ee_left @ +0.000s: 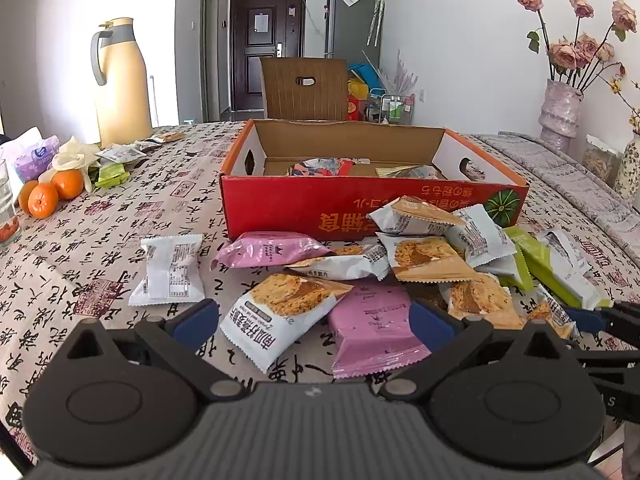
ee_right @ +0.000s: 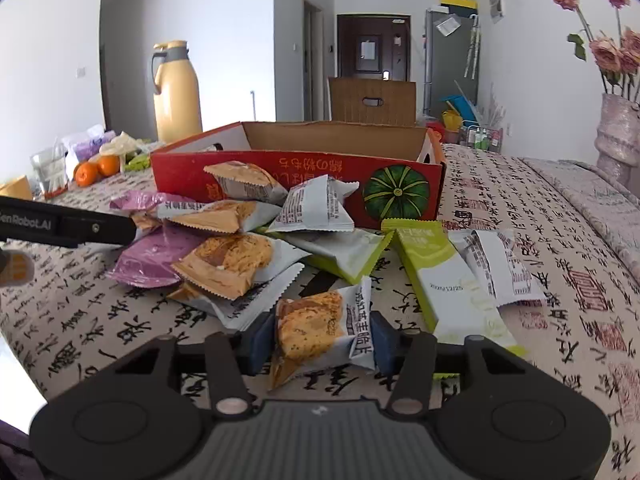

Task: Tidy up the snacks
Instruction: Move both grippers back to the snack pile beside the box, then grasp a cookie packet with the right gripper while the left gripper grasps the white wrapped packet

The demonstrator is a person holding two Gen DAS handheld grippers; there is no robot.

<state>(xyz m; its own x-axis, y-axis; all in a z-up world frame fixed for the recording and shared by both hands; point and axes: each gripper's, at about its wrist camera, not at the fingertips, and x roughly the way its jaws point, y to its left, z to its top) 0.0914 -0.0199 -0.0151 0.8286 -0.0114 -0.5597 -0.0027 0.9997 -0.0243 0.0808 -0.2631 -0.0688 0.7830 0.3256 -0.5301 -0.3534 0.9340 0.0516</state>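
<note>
Now my right tongs (ee_right: 324, 342) pinch a biscuit packet (ee_right: 316, 328), the red box (ee_right: 280, 168) at twelve o'clock. My left tongs (ee_left: 314, 316) gape wide over the pile.

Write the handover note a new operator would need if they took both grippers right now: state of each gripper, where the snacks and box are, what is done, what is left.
Right gripper: both pads touch an orange-and-white snack packet at the near edge of the pile.
Left gripper: open, empty, hovering over the packets nearest it.
Red cardboard box: open on the table behind the pile, a few packets already inside.
Left to do: most snacks, white, pink and green, lie loose in front of the box. Lift the gripped packet into the box, then clear the rest.
</note>
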